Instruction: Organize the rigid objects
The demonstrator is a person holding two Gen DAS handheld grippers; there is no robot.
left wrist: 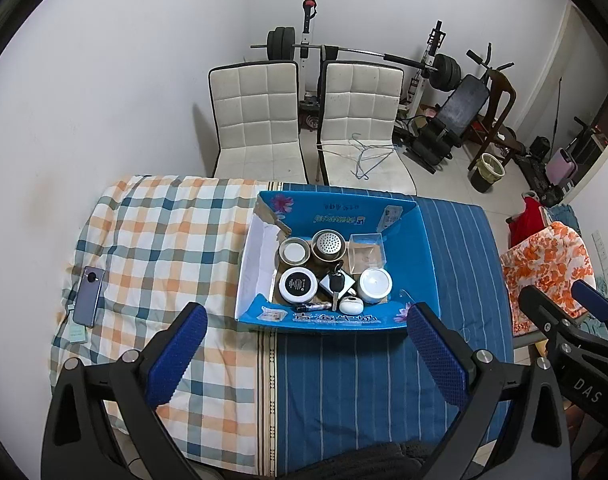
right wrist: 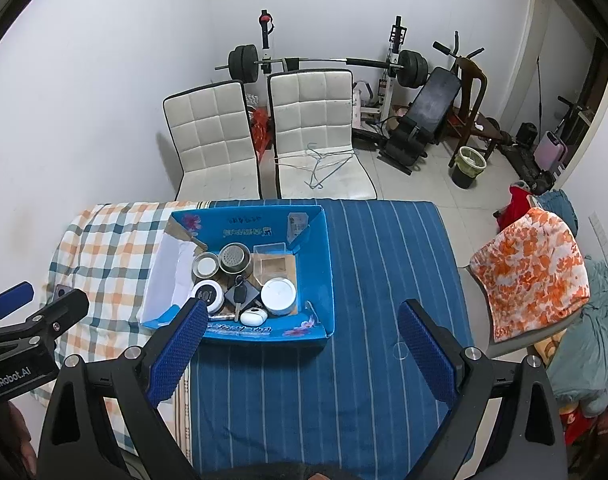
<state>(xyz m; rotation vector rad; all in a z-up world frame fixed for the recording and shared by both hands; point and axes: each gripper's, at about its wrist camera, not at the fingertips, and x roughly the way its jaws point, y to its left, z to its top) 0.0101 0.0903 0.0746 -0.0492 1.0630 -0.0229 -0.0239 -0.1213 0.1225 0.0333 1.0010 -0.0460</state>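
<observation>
Both grippers hang above the near edge of the bench, jaws spread wide, nothing between them. Left gripper (left wrist: 304,354) points at the blue box (left wrist: 427,256); right gripper (right wrist: 304,350) sits over bare striped cloth (right wrist: 367,392), box at its 11 o'clock.

Box contents, left wrist view:
- open tin (left wrist: 294,251) at 10 o'clock
- mesh-top tin (left wrist: 329,243) at 12 o'clock
- clear case (left wrist: 366,253) at 2 o'clock
- black-lid jar (left wrist: 298,284) at 8 o'clock
- car key (left wrist: 335,286) at centre
- white jar (left wrist: 375,283) at 4 o'clock
- small white pod (left wrist: 351,305) and a dark pen-like stick (left wrist: 312,306) along the near wall, 6 o'clock

Outside the box: a phone (left wrist: 88,296) lies on the plaid cloth (left wrist: 160,240), at 9 o'clock and well apart from the box. A faint clear disc (right wrist: 402,349) lies on the stripes just beside the right gripper's right finger; cannot tell what it is.

Progress estimate: nearly finished. Most rigid items are boxed. Left over, at most, the phone and perhaps the disc, if they count.
</observation>
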